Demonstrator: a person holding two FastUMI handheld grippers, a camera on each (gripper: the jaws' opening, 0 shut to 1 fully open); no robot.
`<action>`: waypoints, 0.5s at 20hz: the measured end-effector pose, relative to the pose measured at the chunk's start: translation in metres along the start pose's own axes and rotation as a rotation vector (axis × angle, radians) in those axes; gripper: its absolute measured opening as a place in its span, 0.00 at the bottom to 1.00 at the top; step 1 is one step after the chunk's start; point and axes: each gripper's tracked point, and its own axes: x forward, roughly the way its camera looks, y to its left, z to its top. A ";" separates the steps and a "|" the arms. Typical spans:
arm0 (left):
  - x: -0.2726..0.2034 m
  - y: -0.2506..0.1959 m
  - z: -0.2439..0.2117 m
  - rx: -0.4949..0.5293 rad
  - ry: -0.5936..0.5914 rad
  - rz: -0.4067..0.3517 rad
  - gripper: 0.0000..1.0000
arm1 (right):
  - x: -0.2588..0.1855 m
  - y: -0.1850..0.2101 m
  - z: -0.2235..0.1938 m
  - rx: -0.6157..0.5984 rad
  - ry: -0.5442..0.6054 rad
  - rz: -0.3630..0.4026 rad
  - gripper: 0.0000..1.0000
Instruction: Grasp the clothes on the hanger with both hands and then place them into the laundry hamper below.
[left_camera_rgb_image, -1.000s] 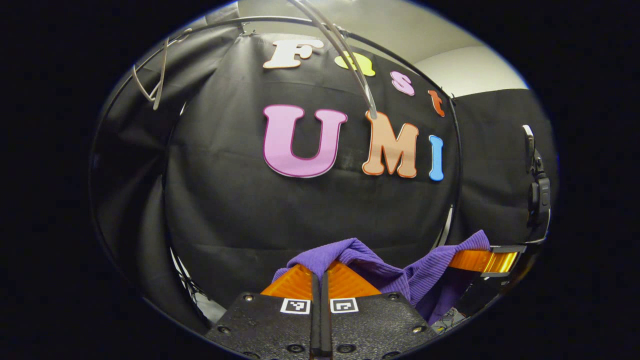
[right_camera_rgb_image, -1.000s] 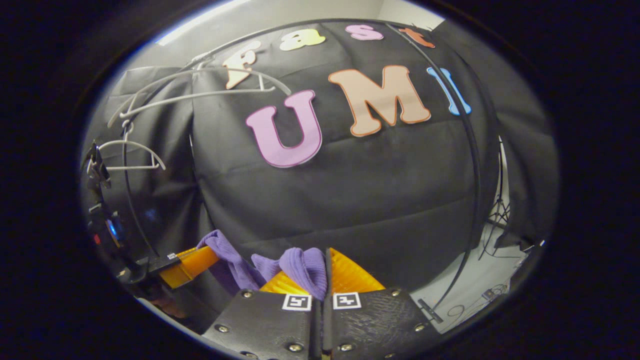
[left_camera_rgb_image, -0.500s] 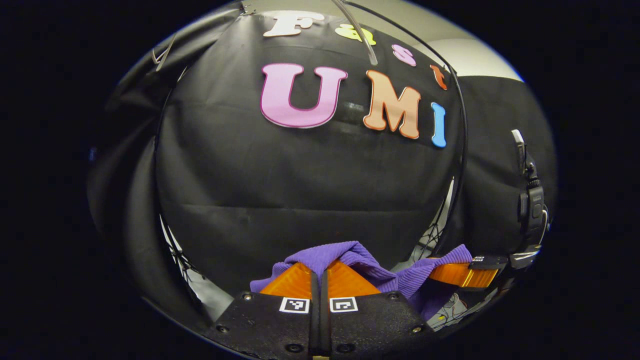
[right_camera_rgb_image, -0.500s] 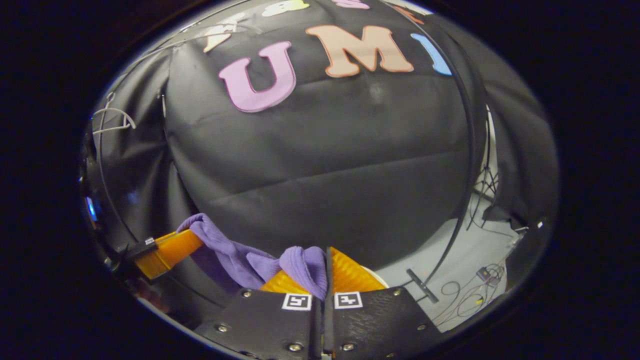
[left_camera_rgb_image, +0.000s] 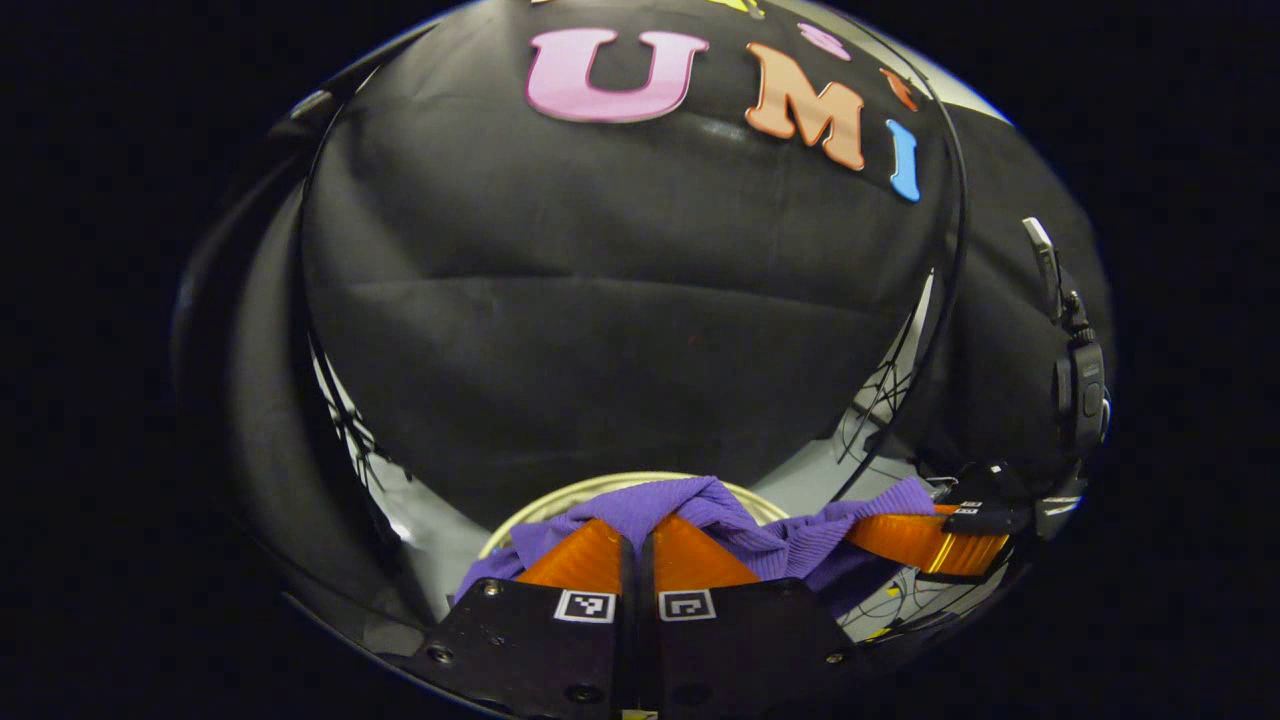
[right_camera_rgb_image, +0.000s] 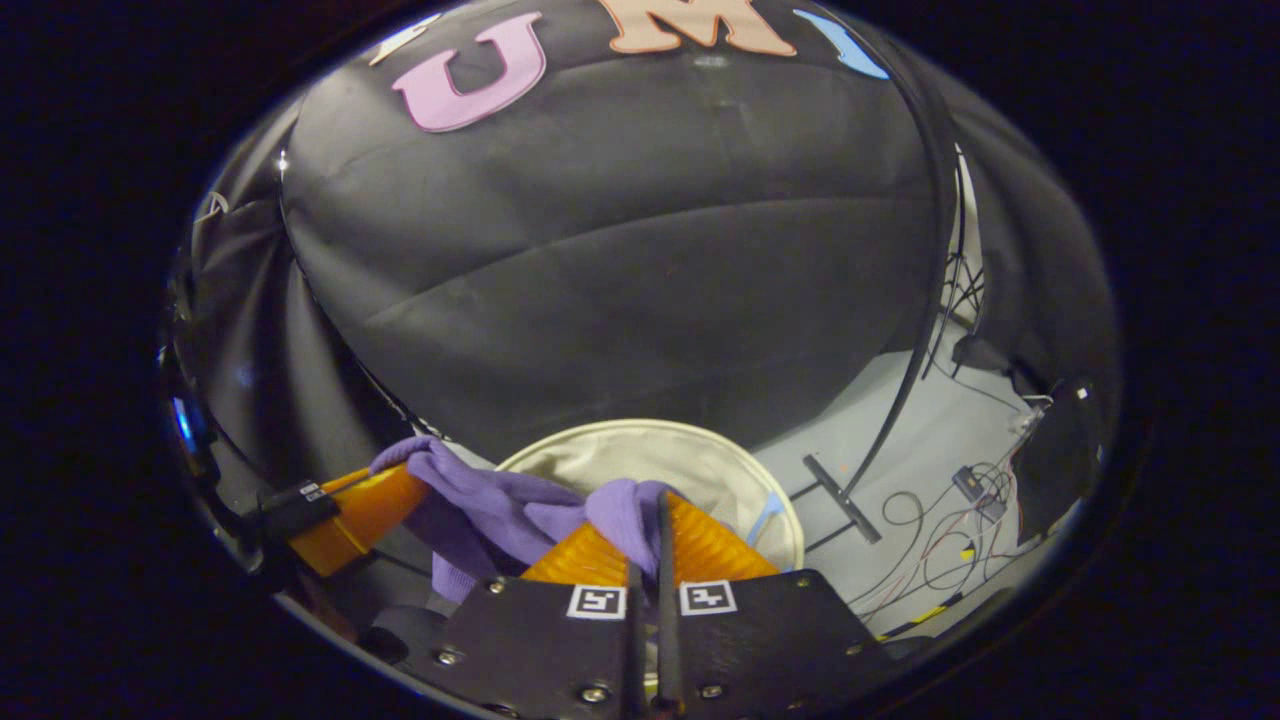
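left gripper (left_camera_rgb_image: 636, 535) and right gripper (right_camera_rgb_image: 655, 520) — each clamped on the purple garment (right_camera_rgb_image: 500, 505). garment stretched between them, above the hamper (right_camera_rgb_image: 690, 465).

Garment (right_camera_rgb_image: 500, 505) stretched between both grippers, seemingly above hamper (right_camera_rgb_image: 700, 465).

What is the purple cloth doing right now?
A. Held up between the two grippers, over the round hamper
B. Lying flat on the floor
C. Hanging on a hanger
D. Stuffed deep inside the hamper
A: the purple cloth is pinched by the right gripper and by the left gripper farther off, and it sags between them in front of the cream hamper that sits below.
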 end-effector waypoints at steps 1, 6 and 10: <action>0.000 0.000 -0.010 -0.018 0.040 -0.001 0.03 | 0.003 0.000 -0.006 0.000 0.018 0.002 0.09; 0.003 0.018 -0.035 -0.033 0.109 0.055 0.54 | -0.005 -0.006 -0.020 -0.039 0.049 -0.004 0.60; -0.007 0.029 -0.021 -0.018 0.073 0.083 1.00 | -0.004 -0.009 -0.024 -0.062 0.050 -0.021 0.99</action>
